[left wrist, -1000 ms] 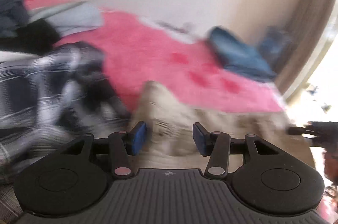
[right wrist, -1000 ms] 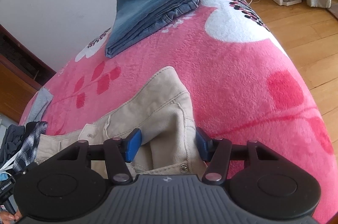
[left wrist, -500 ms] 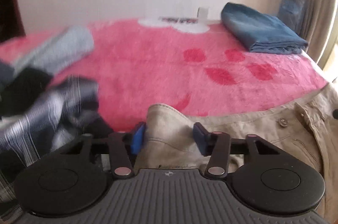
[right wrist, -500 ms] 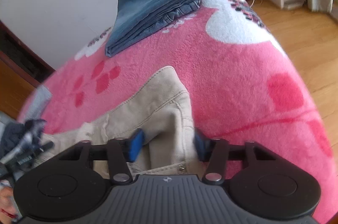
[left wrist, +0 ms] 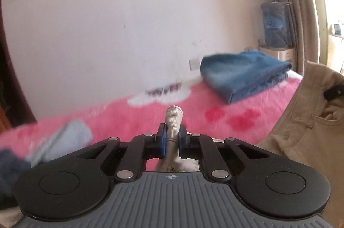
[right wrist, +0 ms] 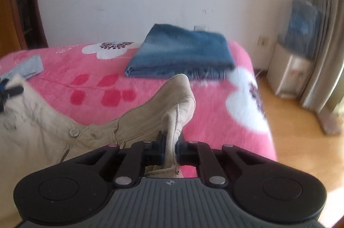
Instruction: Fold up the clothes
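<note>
The left gripper (left wrist: 172, 139) points slightly downward over the bed (left wrist: 120, 111). Its jaws have just been closing and now pinch a fold of the beige trousers (left wrist: 301, 127); a rolled nub of the cloth stands up between the blue pads (left wrist: 162, 142). The rest of the garment hangs to the right in this view, where the tip of the other tool shows as a dark shape against the waistband.

The right gripper (right wrist: 171, 147) tilts more steeply down. Its jaws have also just been closing and now clamp a ribbed edge of the same trousers (right wrist: 150, 111) near the waistband. The cloth rises in a peak ahead of the pads and stretches away to the left, with the button (right wrist: 73, 132) and zip showing.

Folded blue jeans (right wrist: 182, 53) lie on the pink flowered blanket (right wrist: 215, 99) near the wall. A pale blue garment (right wrist: 30, 67) lies at the bed's left edge.
</note>
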Demonstrator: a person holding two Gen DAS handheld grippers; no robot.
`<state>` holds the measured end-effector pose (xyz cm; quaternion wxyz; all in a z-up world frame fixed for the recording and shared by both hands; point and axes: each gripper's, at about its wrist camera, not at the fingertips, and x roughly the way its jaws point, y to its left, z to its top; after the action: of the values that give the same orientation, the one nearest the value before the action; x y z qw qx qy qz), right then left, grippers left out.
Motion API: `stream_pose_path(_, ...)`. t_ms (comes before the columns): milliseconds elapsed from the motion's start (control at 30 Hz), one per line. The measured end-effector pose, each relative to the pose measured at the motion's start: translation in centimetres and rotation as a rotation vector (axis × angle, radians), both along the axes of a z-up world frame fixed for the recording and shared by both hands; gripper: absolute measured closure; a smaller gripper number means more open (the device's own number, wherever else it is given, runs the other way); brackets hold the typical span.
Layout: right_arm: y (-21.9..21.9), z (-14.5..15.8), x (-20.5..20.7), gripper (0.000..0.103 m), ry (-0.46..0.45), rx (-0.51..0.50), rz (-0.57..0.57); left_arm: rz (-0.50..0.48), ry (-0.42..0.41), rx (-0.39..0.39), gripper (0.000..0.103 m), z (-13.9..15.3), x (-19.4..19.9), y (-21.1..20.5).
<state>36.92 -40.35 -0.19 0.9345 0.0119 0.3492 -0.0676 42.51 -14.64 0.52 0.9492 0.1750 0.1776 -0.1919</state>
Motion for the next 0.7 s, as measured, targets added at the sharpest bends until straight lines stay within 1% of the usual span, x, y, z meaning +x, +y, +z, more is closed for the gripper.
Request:
stream_pose_path(100,0.2,1.1,1.5,0.093,-0.025,-0.070,0.000,0.020,-0.055,0.029,0.094,0.9,1.7,-1.7)
stream_pose_path(167,0.2,1.7,2.8,0.093,-0.039,-0.118,0.000,0.048,-0.084,0.052,0.094,0.9,2.7,-2.5)
stream_pose_path(233,0.1,2.1,4.2,0.093,-0.054,-0.156,-0.013,0.069,-0.111,0.085,0.094,0.3,3.5,-3.1)
stream_pose_path(300,0.0,1.4,5.2,0.093,-0.052,-0.164,-0.019,0.078,-0.124,0.117,0.094,-0.8,4.0,-3.7)
stream_pose_path(367,-0.1,0.6,6.2,0.093,-0.048,-0.169,-0.025,0.079,-0.116,0.148,0.094,-2.4,4.2,-4.2)
stream_pose_path(400,-0.1,0.1,6.7,0.093,-0.046,-0.171,-0.028,0.086,-0.096,0.169,0.094,-3.3,4.3,-4.4)
stream_pose_path(467,-0.1,-1.7,7.4,0.092,-0.022,-0.164,-0.047,0.106,-0.019,0.207,0.089,-5.1,5.0,-4.5)
stream_pose_path(500,-0.3,-2.7,7.8,0.091,-0.001,-0.147,-0.058,0.116,0.005,0.215,0.088,-5.6,5.2,-4.4)
stream_pose_path(533,-0.6,-3.2,8.0,0.086,0.013,-0.129,-0.079,0.123,0.017,0.211,0.079,-5.9,5.2,-4.2)
stream_pose_path(567,-1.0,-3.6,8.1,0.081,0.023,-0.112,-0.102,0.131,0.024,0.189,0.063,-5.8,5.2,-3.8)
stream_pose_path(600,-1.3,-4.0,8.2,0.069,0.033,-0.095,-0.126,0.140,0.035,0.161,0.056,-5.5,5.3,-3.4)
stream_pose_path(633,-1.7,-4.0,8.2,0.054,0.035,-0.076,-0.144,0.159,0.048,0.129,0.044,-5.1,5.5,-2.9)
stream_pose_path(667,-2.2,-3.8,8.0,0.049,0.028,-0.059,-0.165,0.187,0.065,0.083,0.041,-4.6,5.7,-2.3)
stream_pose_path(700,-2.8,-3.5,7.7,0.041,0.011,-0.032,-0.183,0.215,0.084,0.028,0.041,-4.0,5.9,-1.6)
